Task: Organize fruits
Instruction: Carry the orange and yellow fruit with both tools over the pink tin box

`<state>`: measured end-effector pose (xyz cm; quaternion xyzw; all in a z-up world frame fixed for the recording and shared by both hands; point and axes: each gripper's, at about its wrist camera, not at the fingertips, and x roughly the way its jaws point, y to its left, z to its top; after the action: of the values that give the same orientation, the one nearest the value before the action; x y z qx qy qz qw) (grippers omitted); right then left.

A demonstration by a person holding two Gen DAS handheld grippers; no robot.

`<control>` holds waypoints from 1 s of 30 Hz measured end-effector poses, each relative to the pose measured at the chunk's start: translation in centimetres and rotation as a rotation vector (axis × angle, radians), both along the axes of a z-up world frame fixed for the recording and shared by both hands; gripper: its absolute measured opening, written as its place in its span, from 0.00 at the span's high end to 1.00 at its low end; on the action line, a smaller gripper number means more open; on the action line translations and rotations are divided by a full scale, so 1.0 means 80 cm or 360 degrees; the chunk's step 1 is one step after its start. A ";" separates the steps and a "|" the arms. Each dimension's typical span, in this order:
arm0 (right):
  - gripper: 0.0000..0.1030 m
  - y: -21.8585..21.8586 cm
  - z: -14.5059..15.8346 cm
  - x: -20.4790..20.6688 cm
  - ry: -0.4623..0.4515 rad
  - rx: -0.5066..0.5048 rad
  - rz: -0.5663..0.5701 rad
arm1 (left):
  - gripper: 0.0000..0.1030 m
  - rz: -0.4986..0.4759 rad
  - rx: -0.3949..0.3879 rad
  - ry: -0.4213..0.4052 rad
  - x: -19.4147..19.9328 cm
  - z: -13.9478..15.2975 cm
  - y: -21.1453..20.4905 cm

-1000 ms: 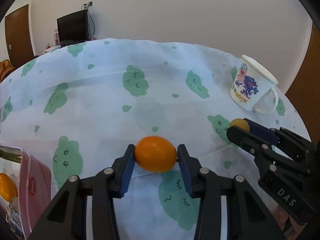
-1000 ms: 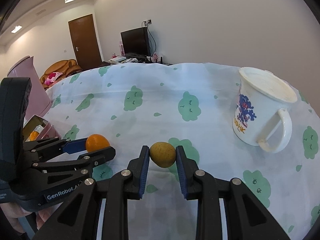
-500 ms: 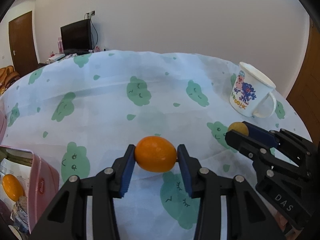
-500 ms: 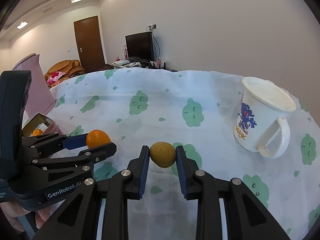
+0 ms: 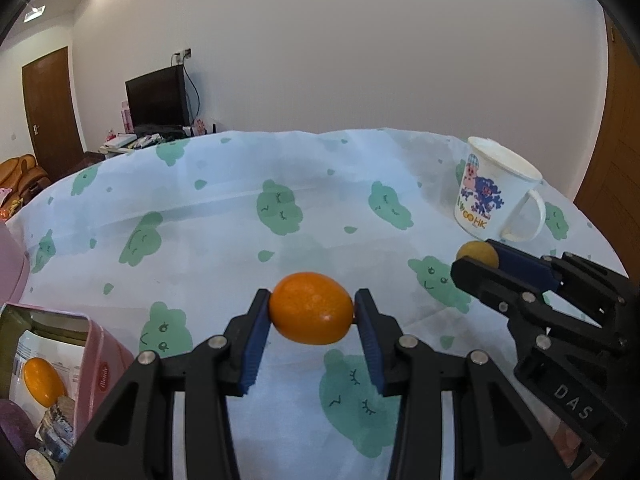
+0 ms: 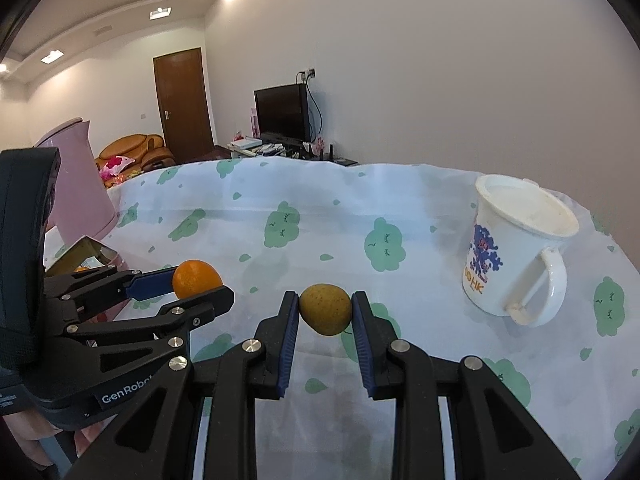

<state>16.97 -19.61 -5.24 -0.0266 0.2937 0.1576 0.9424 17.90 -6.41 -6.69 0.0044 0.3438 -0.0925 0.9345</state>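
Note:
My left gripper (image 5: 311, 312) is shut on an orange citrus fruit (image 5: 311, 307), held above the tablecloth; the same fruit (image 6: 197, 279) and gripper (image 6: 188, 292) show at the left of the right wrist view. My right gripper (image 6: 325, 312) is shut on a small yellow-brown fruit (image 6: 325, 309), also off the cloth. From the left wrist view that fruit (image 5: 477, 253) peeks past the right gripper (image 5: 480, 264) at the right. A pink tin box (image 5: 102, 364) at the lower left holds another orange fruit (image 5: 42, 382).
A white printed mug (image 5: 494, 196) stands at the table's far right, also seen as the mug (image 6: 516, 246). A pink jug (image 6: 76, 196) stands left behind the box. The cloth (image 5: 240, 216) with green cloud prints covers the round table.
Both views have tilted upward, so more wall and room show and the table sits lower. Both fruits stay gripped. More of the pink box and its orange is in view.

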 end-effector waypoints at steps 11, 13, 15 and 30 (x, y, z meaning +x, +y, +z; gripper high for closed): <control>0.72 -0.001 0.006 -0.011 -0.0081 0.0018 0.0007 | 0.57 0.0025 0.0020 -0.0087 -0.010 0.007 -0.001; 0.72 -0.002 0.007 -0.013 -0.0097 0.0022 0.0004 | 0.57 0.0028 0.0017 -0.0100 -0.012 0.008 0.000; 0.72 -0.003 0.008 -0.014 -0.0107 0.0029 0.0004 | 0.57 0.0030 0.0014 -0.0115 -0.013 0.009 0.000; 0.72 -0.007 0.012 -0.026 -0.0175 0.0043 0.0001 | 0.57 0.0054 0.0024 -0.0206 -0.026 0.016 0.002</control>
<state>14.87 -20.18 -4.27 -0.0224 0.2392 0.1601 0.9574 15.85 -6.25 -5.40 0.0115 0.2834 -0.0737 0.9561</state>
